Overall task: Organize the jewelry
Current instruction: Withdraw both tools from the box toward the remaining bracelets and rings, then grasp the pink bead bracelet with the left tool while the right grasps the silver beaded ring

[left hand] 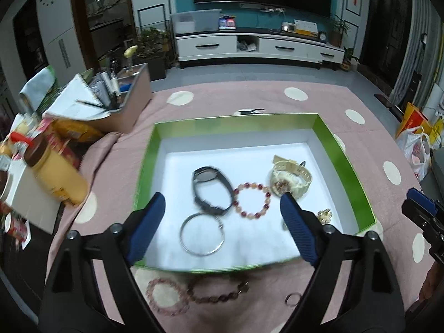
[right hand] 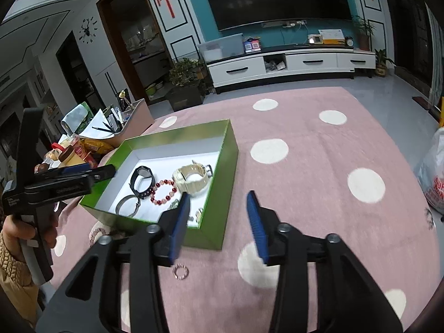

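Jewelry gathered in a green box (left hand: pixel 342 149)
Black watch (left hand: pixel 212 191), cream watch (left hand: pixel 291 179), red bead bracelet (left hand: pixel 252 201) and silver bangle (left hand: pixel 201 234) are seen inside; left gripper (left hand: pixel 222 208) and right gripper (right hand: pixel 219 205) are spread wide, nothing held.

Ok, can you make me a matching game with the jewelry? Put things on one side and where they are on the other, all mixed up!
Things:
1. black watch
2. silver bangle
3. small ring
4. cream watch

Places:
A. on the pink rug, outside the green box
B. in the box, in the far right part
C. in the box, nearest the front wall
D. in the box, left of the red bead bracelet

Pairs: 1-D, 2-C, 3-A, 4-B
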The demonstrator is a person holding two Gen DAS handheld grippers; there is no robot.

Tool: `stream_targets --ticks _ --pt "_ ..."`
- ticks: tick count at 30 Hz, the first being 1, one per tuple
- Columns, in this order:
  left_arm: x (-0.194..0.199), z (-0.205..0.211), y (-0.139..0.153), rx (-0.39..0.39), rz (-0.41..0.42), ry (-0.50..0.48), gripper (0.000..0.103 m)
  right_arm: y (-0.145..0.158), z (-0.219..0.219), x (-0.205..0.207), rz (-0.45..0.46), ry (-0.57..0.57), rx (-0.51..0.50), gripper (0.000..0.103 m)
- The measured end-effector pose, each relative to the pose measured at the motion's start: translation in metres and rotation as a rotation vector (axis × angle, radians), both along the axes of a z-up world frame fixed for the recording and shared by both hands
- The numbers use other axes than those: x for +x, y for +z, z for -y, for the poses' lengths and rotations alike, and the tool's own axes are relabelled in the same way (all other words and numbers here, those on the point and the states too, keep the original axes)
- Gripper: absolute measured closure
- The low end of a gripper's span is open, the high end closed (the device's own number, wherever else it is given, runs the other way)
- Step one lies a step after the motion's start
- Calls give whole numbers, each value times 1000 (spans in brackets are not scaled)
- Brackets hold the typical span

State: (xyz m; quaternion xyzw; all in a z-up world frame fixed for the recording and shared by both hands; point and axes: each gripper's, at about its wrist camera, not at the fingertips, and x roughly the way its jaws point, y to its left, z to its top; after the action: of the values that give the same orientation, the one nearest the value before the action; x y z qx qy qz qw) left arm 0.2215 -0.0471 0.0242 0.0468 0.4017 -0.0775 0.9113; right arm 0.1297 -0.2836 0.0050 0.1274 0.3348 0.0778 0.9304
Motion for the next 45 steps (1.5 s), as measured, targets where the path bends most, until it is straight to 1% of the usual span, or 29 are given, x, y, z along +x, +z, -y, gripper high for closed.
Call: stream_targets --ticks 1,3,8,12,16,19,22,25,29,33,37,40,42,44,45 --pt "-4 -5 1 -3 0 11 16 -1 0 -3 -2 -2 6 56" --pt "-14 -19 2 -21 -4 44 14 -2 1 -12 -7 -6 18 49" --pt "-41 -54 2 -60 -5 116 13 -8 -4 -31 -27 7 49 49" --pt "-65 -85 -4 -89 -17 180 13 -12 -12 -42 -38 25 56 49" --pt "-86 -106 -17 -103 -40 233 13 -15 -21 -52 -46 45 53 49" --pt "-98 -115 -31 -125 -74 273 13 -18 -28 -58 -58 57 48 49" --pt "-106 -121 -46 -117 -115 324 13 -23 -36 -64 -75 72 31 49" --pt "-110 -119 -58 -116 -142 323 13 -30 -44 -68 -93 86 1 49" --pt "-115 -111 -69 -101 -151 301 13 -44 -54 -72 -126 107 -17 49" --pt "-117 -103 -76 -69 -133 278 13 -60 -61 -71 -162 124 -15 49" --pt "-117 -101 -79 -82 -116 264 13 -69 -67 -67 -176 134 -28 49" --pt "-112 -102 -82 -83 -110 262 16 -75 -72 -61 -182 136 -53 49" --pt "-106 -102 -84 -81 -110 262 20 -78 -74 -57 -182 128 -64 49" --pt "-101 -102 -86 -78 -112 262 22 -81 -76 -51 -182 121 -78 49" --pt "-97 -103 -87 -74 -112 264 25 -81 -77 -48 -182 121 -84 49"
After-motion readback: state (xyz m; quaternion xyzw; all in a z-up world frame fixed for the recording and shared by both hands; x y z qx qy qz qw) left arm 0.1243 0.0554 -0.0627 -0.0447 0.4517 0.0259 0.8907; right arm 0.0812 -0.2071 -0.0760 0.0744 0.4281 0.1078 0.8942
